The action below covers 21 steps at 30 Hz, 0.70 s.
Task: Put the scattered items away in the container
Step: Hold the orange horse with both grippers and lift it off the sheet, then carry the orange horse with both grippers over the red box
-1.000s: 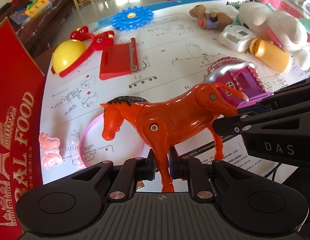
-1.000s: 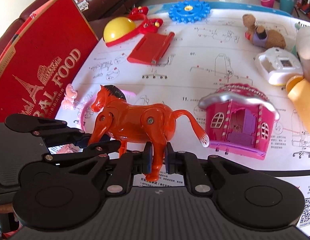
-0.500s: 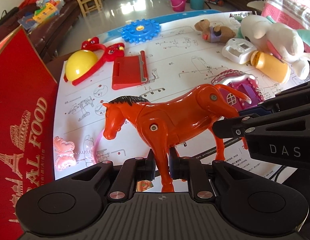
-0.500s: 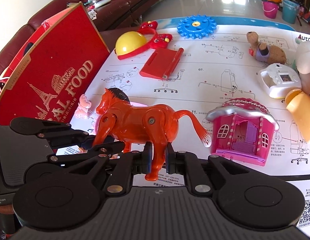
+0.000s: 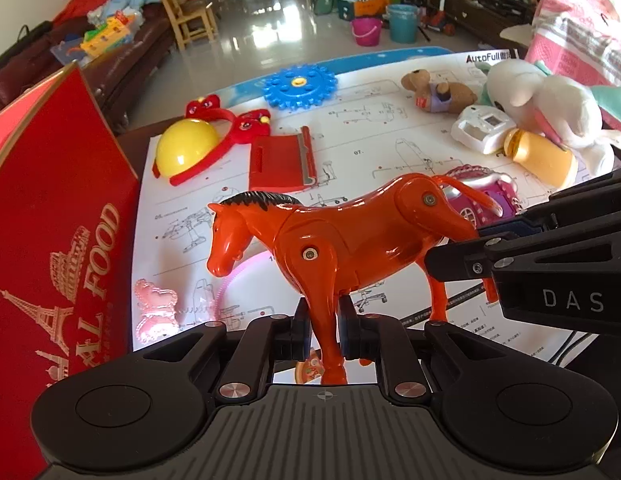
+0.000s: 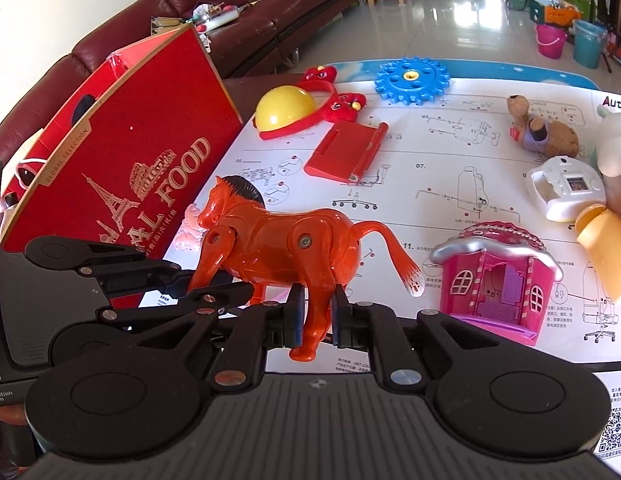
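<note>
Two handheld grippers are sharing one orange plastic horse above a toy-strewn table. The left gripper is pinching a front leg, and the right gripper is pinching a hind leg, both nearly closed. The horse is looking light, rigid and glossy, with jointed legs likely to swivel. The red box is standing just beside it.

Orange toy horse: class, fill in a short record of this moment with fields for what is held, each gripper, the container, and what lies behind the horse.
held item: orange toy horse
left gripper: shut on a front leg
right gripper: shut on a hind leg
container: red box, standing at the table's left edge
behind horse: pink toy house, red stand, yellow dome, blue gear
</note>
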### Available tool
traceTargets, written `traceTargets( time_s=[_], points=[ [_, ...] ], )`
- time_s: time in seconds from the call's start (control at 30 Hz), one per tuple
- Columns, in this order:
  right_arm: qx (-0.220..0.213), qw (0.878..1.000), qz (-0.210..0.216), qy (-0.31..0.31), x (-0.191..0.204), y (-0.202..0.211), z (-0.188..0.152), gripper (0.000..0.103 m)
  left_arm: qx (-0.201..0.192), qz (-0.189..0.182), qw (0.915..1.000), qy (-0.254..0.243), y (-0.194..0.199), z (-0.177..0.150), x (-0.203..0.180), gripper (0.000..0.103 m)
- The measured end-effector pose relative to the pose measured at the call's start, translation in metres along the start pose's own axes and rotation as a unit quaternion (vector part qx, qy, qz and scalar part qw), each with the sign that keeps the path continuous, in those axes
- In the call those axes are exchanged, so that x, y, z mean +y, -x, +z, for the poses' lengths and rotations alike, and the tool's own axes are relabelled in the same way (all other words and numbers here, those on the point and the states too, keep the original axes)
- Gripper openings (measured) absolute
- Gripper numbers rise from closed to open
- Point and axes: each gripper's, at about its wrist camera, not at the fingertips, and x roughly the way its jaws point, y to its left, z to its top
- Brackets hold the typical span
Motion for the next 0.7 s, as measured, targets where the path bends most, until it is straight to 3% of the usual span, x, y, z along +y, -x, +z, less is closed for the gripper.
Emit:
traceTargets(
  time_s=[0.37,0.7],
  points=[
    [-0.013,1.000,0.001,0.024,0.019,0.007,0.008,0.016,-0.021,-0.001,0.9996,0.017,0.018,-0.001,0.017,0.010],
    [-0.051,0.996,0.004,0.072,0.047,0.028,0.034,0.016,-0.067,0.009,0.9971,0.036,0.051,0.012,0.042,0.010]
  ],
)
